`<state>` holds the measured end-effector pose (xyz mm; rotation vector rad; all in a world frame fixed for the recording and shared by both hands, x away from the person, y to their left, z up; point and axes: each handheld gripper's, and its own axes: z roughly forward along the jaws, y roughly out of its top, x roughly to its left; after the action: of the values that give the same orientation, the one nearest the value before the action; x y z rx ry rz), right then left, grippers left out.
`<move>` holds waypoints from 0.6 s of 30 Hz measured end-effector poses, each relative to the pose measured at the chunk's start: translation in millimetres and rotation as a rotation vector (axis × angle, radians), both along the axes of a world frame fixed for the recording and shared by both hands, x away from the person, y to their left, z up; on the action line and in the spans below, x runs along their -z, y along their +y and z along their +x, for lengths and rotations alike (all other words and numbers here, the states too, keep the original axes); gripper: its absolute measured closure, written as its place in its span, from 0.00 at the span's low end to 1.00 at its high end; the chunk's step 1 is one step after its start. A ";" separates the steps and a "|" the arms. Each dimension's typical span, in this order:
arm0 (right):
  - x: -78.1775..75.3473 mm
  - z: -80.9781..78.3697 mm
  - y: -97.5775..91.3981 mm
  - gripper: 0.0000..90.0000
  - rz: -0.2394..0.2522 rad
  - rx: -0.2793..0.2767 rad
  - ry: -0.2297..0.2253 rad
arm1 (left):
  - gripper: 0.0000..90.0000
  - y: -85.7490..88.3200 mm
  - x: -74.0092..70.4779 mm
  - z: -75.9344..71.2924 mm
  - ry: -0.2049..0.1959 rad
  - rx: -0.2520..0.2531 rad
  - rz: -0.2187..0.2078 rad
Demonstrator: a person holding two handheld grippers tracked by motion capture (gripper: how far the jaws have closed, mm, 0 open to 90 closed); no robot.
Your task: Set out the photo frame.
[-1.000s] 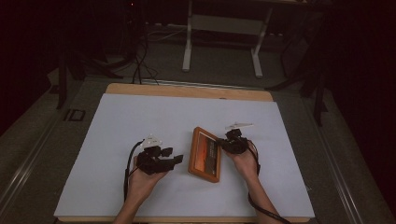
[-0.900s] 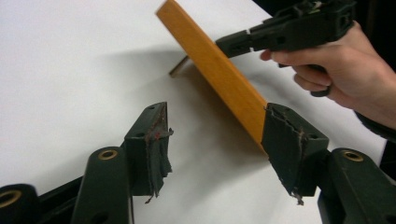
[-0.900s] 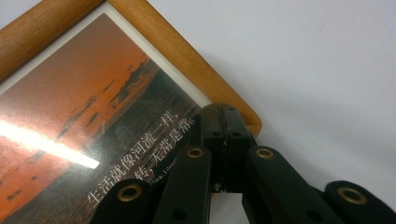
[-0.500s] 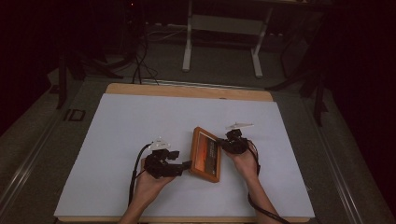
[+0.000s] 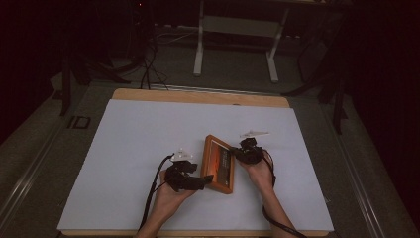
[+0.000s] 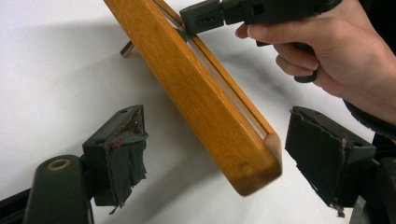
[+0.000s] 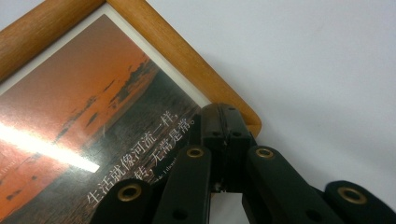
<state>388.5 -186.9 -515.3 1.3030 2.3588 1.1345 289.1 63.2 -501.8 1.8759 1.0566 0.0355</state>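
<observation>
**Wooden frame between two grippers**

High view: the picture frame [image 5: 218,164] lies on the white surface [image 5: 138,144] — left gripper [image 5: 200,181] at its near corner, right gripper [image 5: 236,153] at its right edge.

Left gripper view: jaws spread wide, the frame's corner between them, untouched.

Right gripper view: jaws pressed together over the frame's rim — whether they pinch it I cannot tell.

A dark room surrounds the white-topped, wooden-edged table [image 5: 148,148]; beyond it, white metal desk legs [image 5: 200,44] and black floor cables [image 5: 146,69].
</observation>
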 end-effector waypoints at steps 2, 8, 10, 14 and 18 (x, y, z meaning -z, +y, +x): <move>0.3 -0.1 -0.3 1.00 0.002 0.000 -0.002 | 0.28 -2.6 2.5 1.0 0.013 0.002 -0.010; 0.6 -0.6 -0.6 1.00 0.004 0.000 -0.004 | 0.34 -7.4 5.2 3.8 0.029 -0.001 -0.022; 0.7 -0.6 -0.7 1.00 0.005 0.000 -0.005 | 0.37 -8.4 6.1 4.9 0.039 -0.008 -0.021; 1.0 -0.8 -1.0 1.00 0.009 0.000 -0.005 | 0.40 -10.3 8.1 6.0 0.048 -0.010 -0.014; 1.0 -0.8 -0.9 1.00 0.008 0.000 -0.006 | 0.43 -11.6 8.6 6.9 0.055 -0.010 -0.021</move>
<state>387.7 -187.8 -516.3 1.3003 2.3526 1.1471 296.0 51.7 -510.4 1.8615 1.1002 -0.0216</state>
